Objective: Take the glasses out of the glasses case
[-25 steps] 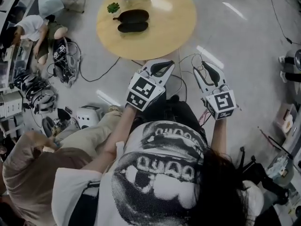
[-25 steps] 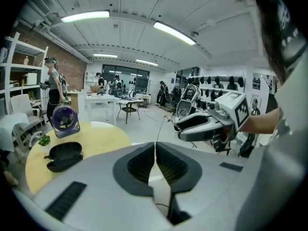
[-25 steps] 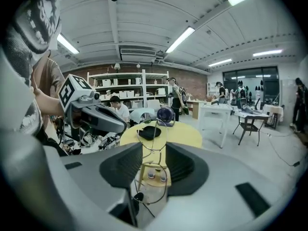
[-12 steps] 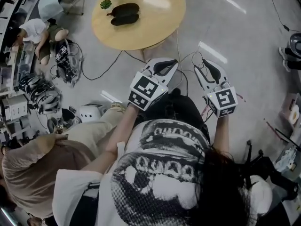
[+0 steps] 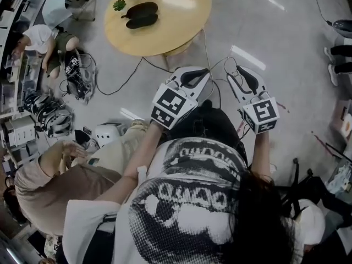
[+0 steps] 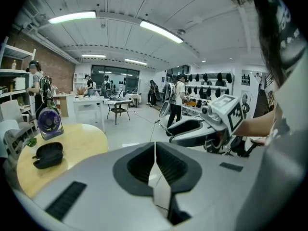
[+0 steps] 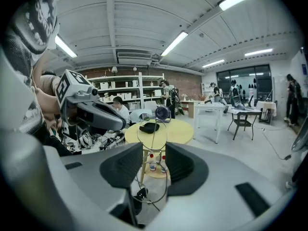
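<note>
A black glasses case point(image 5: 140, 15) lies open on the round yellow table point(image 5: 176, 21), far ahead of both grippers. It also shows in the left gripper view as the case point(image 6: 48, 154) and in the right gripper view as the case point(image 7: 149, 126). I cannot make out any glasses in it. My left gripper point(image 5: 191, 73) is held in front of my body with its pads together, as seen at the left gripper point(image 6: 155, 146), and holds nothing. My right gripper point(image 5: 237, 75) hangs beside it; the right gripper point(image 7: 154, 150) has a gap between its pads with nothing in it.
A small fan point(image 6: 48, 121) and a green item point(image 5: 119, 5) share the table. Cables point(image 5: 115, 81) trail over the floor between me and the table. Helmets and gear point(image 5: 49, 111) lie at the left, near a crouching person point(image 5: 41, 37). Another person point(image 5: 71, 180) sits close at my left.
In the head view the table and case have shifted up and left and look smaller. Both grippers keep nearly the same pose. The person at my left has raised a hand.
</note>
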The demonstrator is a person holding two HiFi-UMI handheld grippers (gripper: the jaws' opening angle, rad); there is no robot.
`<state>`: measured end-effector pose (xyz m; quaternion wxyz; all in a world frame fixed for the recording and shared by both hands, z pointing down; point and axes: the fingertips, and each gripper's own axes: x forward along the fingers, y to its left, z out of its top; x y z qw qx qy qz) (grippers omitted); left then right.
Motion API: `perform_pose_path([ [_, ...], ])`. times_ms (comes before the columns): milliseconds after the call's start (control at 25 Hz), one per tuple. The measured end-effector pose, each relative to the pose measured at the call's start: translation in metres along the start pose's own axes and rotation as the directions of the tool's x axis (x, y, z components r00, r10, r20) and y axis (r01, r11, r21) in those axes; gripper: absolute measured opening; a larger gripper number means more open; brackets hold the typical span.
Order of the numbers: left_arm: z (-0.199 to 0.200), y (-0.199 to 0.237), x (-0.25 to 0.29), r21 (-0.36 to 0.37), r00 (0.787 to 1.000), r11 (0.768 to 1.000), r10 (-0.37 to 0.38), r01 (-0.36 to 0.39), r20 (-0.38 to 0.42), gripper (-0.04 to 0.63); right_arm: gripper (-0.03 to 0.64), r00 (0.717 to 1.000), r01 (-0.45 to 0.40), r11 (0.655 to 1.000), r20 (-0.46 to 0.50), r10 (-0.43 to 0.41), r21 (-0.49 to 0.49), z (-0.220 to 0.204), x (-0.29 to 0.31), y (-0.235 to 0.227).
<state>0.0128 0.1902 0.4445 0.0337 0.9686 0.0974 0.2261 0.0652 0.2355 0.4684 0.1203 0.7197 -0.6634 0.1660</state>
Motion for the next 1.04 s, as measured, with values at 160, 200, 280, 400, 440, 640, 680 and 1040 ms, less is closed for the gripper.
perform_pose_path([
  [160, 0.001, -0.005, -0.005, 0.009, 1.000, 1.000, -0.004, 0.004, 0.012, 0.017, 0.146, 1.000, -0.002, 1.000, 0.003, 0.002, -0.007, 0.001, -0.002, 0.007],
  [200, 0.001, -0.005, -0.007, 0.009, 1.000, 1.000, -0.004, 0.003, 0.015, 0.017, 0.146, 1.000, -0.003, 1.000, 0.003, 0.003, -0.010, 0.002, -0.001, 0.008],
  [280, 0.000, -0.004, -0.011, 0.009, 1.000, 1.000, -0.002, 0.001, 0.020, 0.017, 0.146, 1.000, -0.008, 1.000, 0.001, 0.008, -0.014, 0.004, 0.001, 0.012],
  [400, -0.002, -0.002, -0.017, 0.007, 1.000, 1.000, 0.002, -0.002, 0.025, 0.017, 0.146, 1.000, -0.016, 1.000, 0.000, 0.016, -0.018, 0.006, 0.004, 0.019],
  [440, -0.003, -0.002, -0.019, 0.006, 1.000, 1.000, 0.003, -0.003, 0.027, 0.017, 0.146, 1.000, -0.018, 1.000, 0.001, 0.018, -0.019, 0.006, 0.005, 0.020],
  [640, -0.006, -0.003, -0.025, 0.005, 0.999, 1.000, 0.012, -0.012, 0.033, 0.017, 0.144, 0.999, -0.039, 0.999, -0.006, 0.039, -0.033, 0.006, 0.008, 0.027],
  [680, -0.007, -0.002, -0.027, 0.003, 0.999, 1.000, 0.015, -0.015, 0.034, 0.017, 0.144, 0.999, -0.045, 0.998, -0.009, 0.045, -0.036, 0.007, 0.010, 0.029],
  [1040, -0.018, 0.008, -0.044, -0.015, 0.998, 0.999, 0.051, -0.051, 0.033, 0.017, 0.143, 0.995, -0.096, 0.994, -0.012, 0.095, -0.058, 0.012, 0.029, 0.047],
])
